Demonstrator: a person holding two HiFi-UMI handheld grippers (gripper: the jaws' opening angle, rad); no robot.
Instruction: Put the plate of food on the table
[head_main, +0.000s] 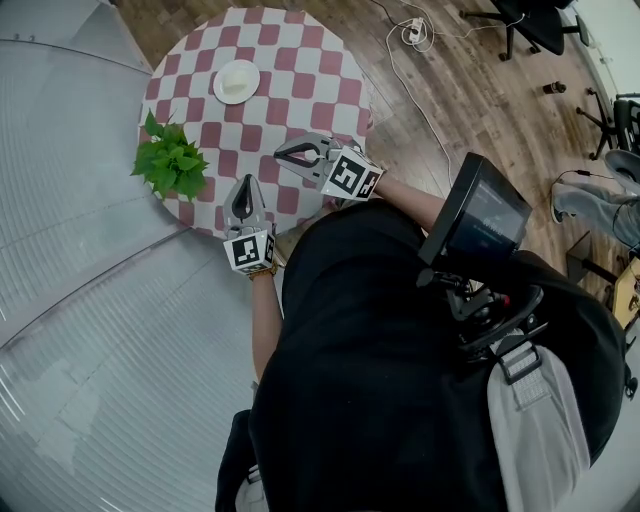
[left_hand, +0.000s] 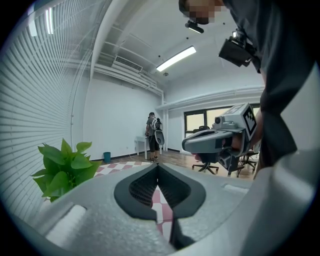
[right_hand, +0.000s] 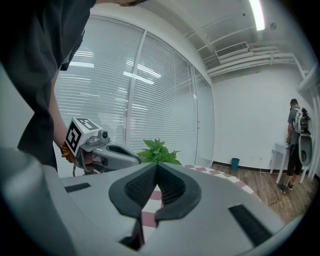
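A white plate of pale food (head_main: 236, 81) sits on the far side of the round table (head_main: 300, 70), which has a red and white checked cloth. Neither gripper touches the plate. My left gripper (head_main: 244, 181) hangs over the table's near edge, shut and empty (left_hand: 158, 166). To its right my right gripper (head_main: 279, 154) points left over the cloth, also shut with nothing between its jaws (right_hand: 156, 165). Each gripper view shows the other one: the right gripper (left_hand: 187, 145) and the left gripper (right_hand: 134, 159). Neither gripper view shows the plate.
A leafy green plant (head_main: 170, 162) stands at the table's left edge, close to the left gripper (left_hand: 62, 170) (right_hand: 157, 150). Window blinds (head_main: 60, 200) run along the left. Wooden floor, cables (head_main: 415, 35) and office chairs (head_main: 530, 25) lie right. A person (left_hand: 152, 135) stands far back.
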